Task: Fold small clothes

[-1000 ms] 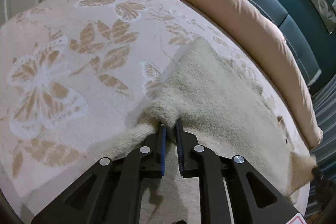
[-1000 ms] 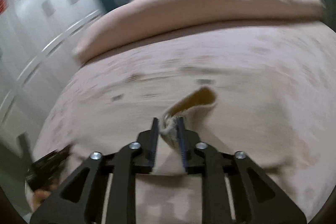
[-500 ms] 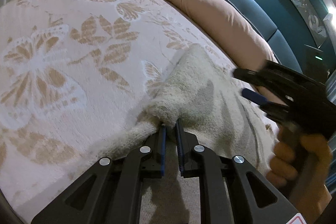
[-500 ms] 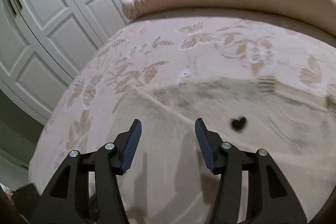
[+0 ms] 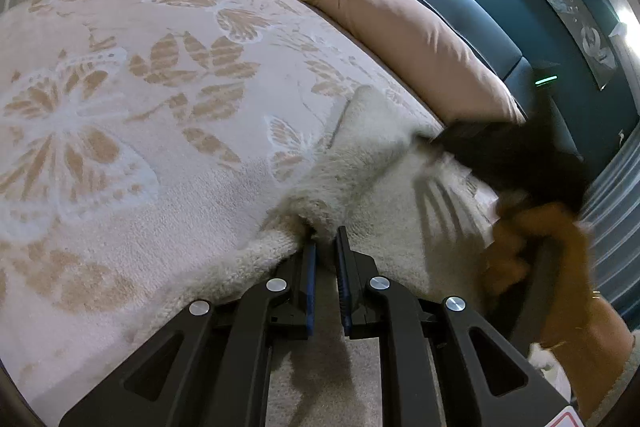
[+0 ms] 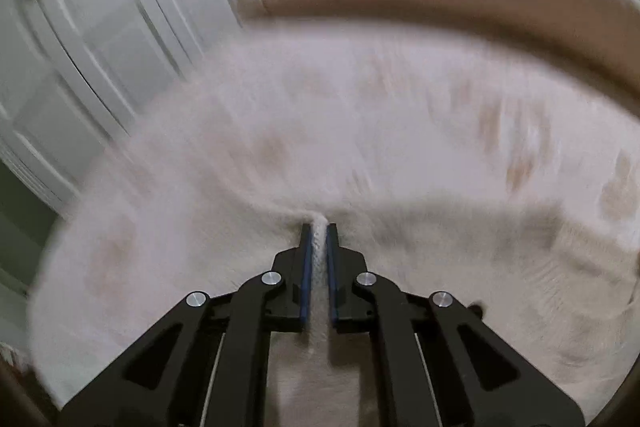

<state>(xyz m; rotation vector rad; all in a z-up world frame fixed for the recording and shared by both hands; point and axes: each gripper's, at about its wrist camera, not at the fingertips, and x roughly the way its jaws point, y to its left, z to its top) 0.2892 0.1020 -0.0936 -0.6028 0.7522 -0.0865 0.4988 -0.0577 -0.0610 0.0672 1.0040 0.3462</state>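
Across the frame spreads our pink butterfly-print bedspread, with a peach pillow at the upper right. We have the cream fleece garment lying at centre right. Our left gripper pinches its bunched edge; our right gripper — blurred — clamps another fold. We judge it best to lift both edges level and evenly — no tugging.
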